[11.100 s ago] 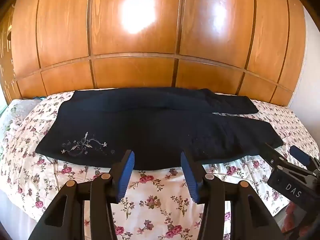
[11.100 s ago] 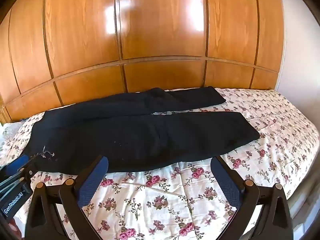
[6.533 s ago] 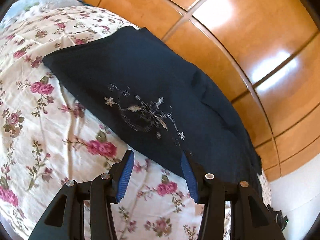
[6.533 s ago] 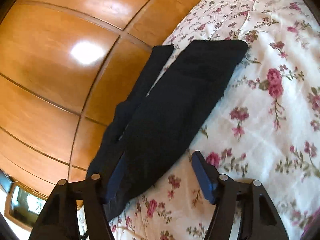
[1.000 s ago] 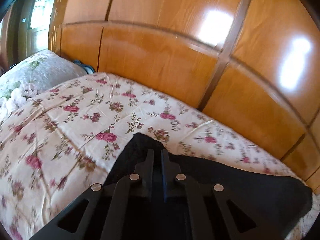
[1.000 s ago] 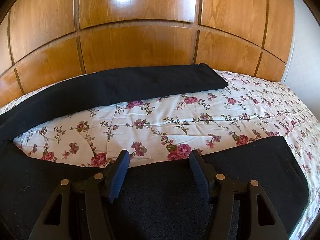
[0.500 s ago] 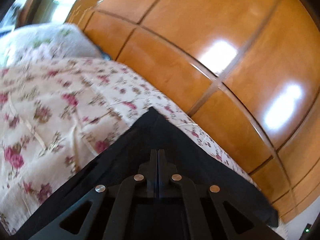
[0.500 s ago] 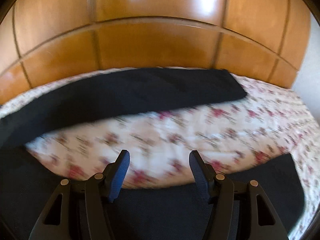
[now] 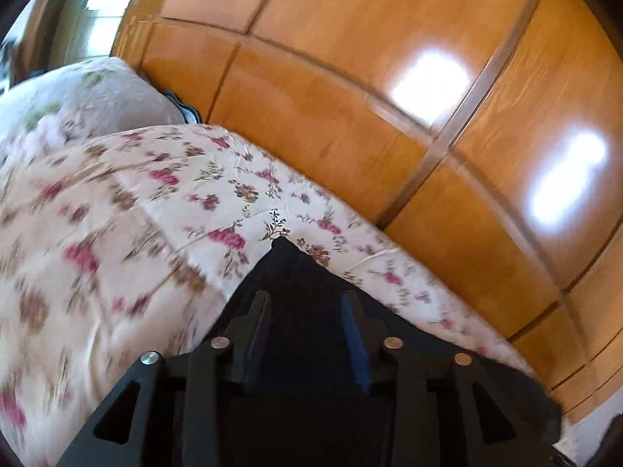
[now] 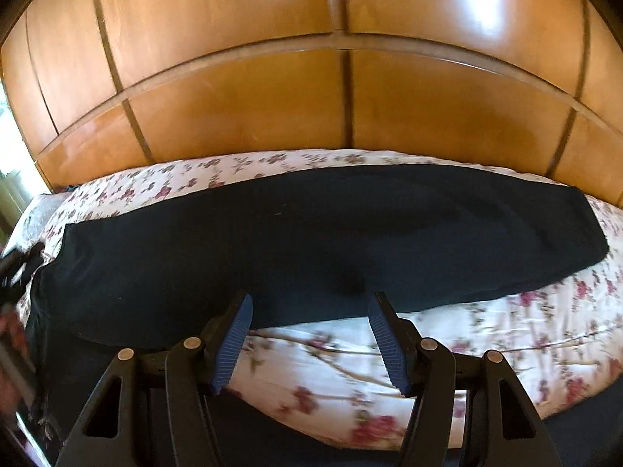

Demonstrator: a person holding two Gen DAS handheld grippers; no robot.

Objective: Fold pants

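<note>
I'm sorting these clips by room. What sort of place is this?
Most likely a bedroom. A bed with a floral bedspread fills the foreground, a pillow lies at one end, and glossy wooden panels, probably wardrobe doors, stand right behind it. Dark pants lie spread on the bedspread.

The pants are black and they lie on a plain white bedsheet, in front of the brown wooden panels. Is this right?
Not quite. The bedsheet is not plain white: it is pale with a pink flower print, as the right wrist view shows. The rest holds: the pants are black and lie on it, in front of the brown wooden panels.
</note>
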